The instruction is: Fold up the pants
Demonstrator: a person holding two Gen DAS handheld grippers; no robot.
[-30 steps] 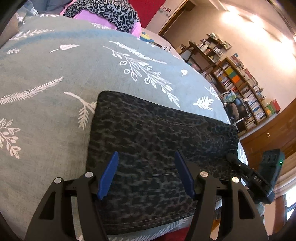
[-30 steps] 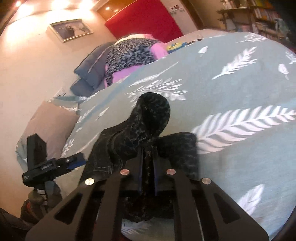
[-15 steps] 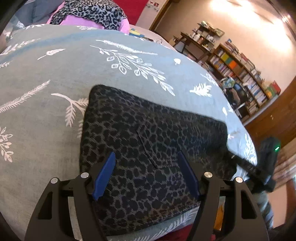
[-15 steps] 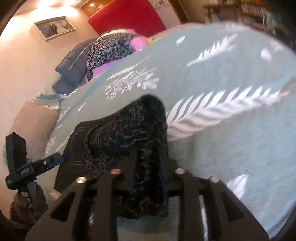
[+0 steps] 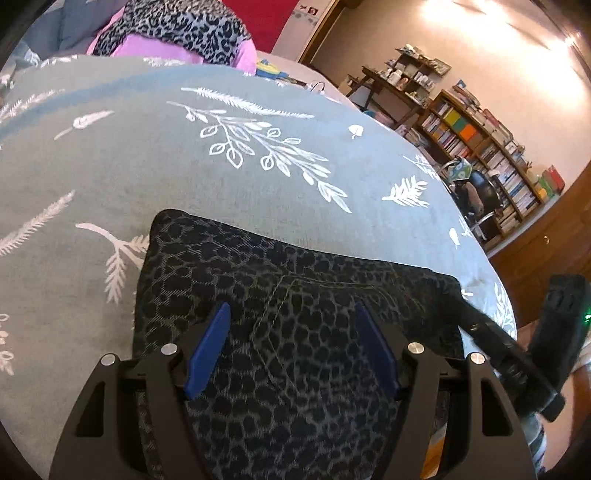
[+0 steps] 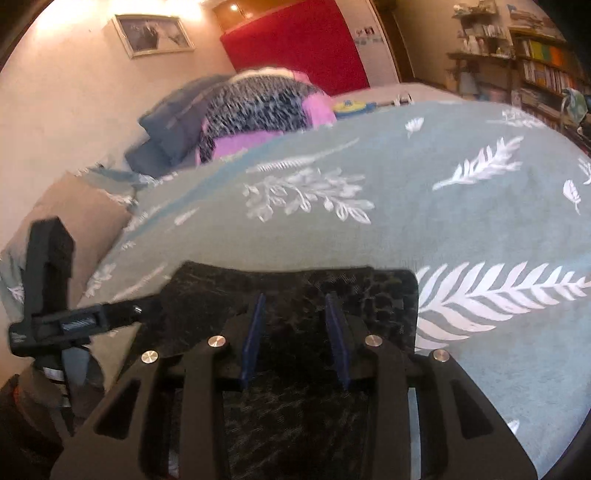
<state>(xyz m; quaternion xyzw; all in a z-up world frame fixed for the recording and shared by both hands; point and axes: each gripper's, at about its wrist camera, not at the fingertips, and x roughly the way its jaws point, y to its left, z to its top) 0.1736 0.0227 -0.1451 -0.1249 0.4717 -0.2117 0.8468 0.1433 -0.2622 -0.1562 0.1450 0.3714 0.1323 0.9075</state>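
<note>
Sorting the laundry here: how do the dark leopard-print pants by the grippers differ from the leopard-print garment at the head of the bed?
The dark leopard-print pants are charcoal with black spots; the far leopard-print garment is pale grey, so its spots stand out more. The pants lie flat as a folded rectangle; the garment is heaped over something pink. Both carry a leopard pattern and rest on the bed.

Bedspread (image 5: 258,192) bare beyond pants (image 5: 295,295); pillows (image 6: 177,122) far.
</note>
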